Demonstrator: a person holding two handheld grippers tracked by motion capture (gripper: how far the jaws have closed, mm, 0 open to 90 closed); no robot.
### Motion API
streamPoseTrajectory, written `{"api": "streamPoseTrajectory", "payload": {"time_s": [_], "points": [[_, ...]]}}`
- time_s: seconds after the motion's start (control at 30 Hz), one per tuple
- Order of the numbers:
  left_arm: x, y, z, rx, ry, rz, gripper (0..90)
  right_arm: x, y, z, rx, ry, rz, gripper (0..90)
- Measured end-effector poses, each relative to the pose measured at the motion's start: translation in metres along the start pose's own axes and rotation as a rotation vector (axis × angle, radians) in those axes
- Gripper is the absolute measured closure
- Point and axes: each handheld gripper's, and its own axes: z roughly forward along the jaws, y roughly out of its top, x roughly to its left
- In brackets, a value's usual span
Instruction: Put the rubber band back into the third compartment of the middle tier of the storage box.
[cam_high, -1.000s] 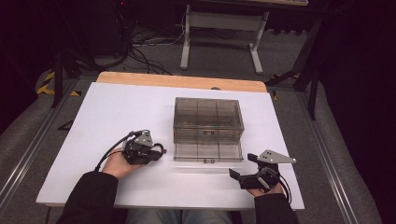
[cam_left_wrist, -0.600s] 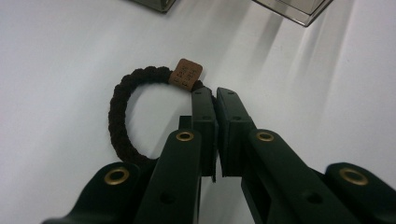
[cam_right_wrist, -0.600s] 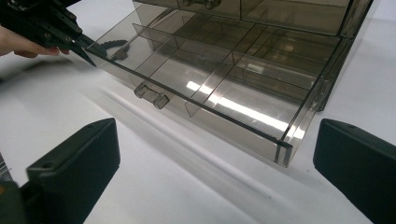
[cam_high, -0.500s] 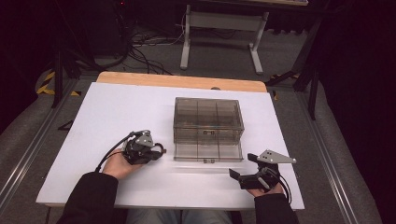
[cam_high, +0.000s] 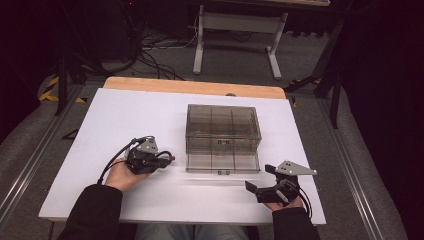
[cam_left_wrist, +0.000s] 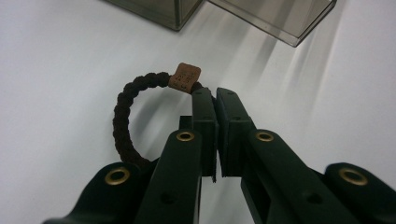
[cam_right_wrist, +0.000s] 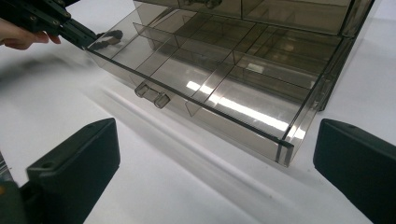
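A lab or studio: white worktable (cam_high: 125, 120), floor cables (cam_high: 150, 55), metal stand (cam_high: 235, 30), dark surroundings.

Smoky plastic, braided cord, matt white

The drawer box (cam_right_wrist: 243, 88) is glossy clear plastic; the hair tie (cam_left_wrist: 122, 116) rough braided cloth with a leathery tag; the tabletop (cam_high: 125, 115) smooth, matt; the claw (cam_left_wrist: 215, 100) matt black plastic.

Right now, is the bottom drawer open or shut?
Open: the drawer sticks out from the box front, its empty compartments showing.

light: overhead, bright on white desk (cam_high: 150, 115), surroundings dark | glare: streaks on clear drawer (cam_right_wrist: 243, 109) | shadows: soft, short | blur: near fingers (cam_right_wrist: 74, 172) soft in the right gripper view | high view grainy
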Motion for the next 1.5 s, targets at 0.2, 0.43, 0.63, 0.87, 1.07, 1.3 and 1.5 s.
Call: {"api": "streamPoseTrajectory", "payload": {"time_s": [0.2, 0.43, 0.63, 0.87, 1.07, 1.3, 1.5], "points": [[0.000, 0.000, -0.012, -0.060, -0.016, -0.020, 86.9, 0.000, 0.000, 0.000, 0.002, -0.001, 0.001, 0.9], [0.001, 0.000, -0.024, -0.118, -0.015, -0.029, 86.9, 0.000, 0.000, 0.001, 0.003, 0.000, -0.001, 0.9], [-0.001, 0.001, -0.034, -0.157, -0.020, -0.033, 86.9, 0.000, 0.000, 0.001, 0.003, 0.000, 0.000, 0.8], [-0.003, 0.003, -0.040, -0.209, -0.038, -0.045, 86.9, 0.001, 0.000, 0.001, 0.004, 0.001, 0.001, 0.9], [-0.007, 0.009, -0.044, -0.234, -0.055, -0.034, 86.9, 0.001, 0.000, 0.001, 0.011, -0.002, -0.005, 0.9], [-0.015, 0.021, -0.043, -0.243, -0.078, -0.003, 86.8, 0.002, -0.001, 0.002, 0.014, -0.004, -0.005, 0.9], [-0.017, 0.028, -0.043, -0.248, -0.086, 0.011, 86.9, 0.001, -0.001, 0.001, 0.011, -0.003, -0.002, 0.9]]}}
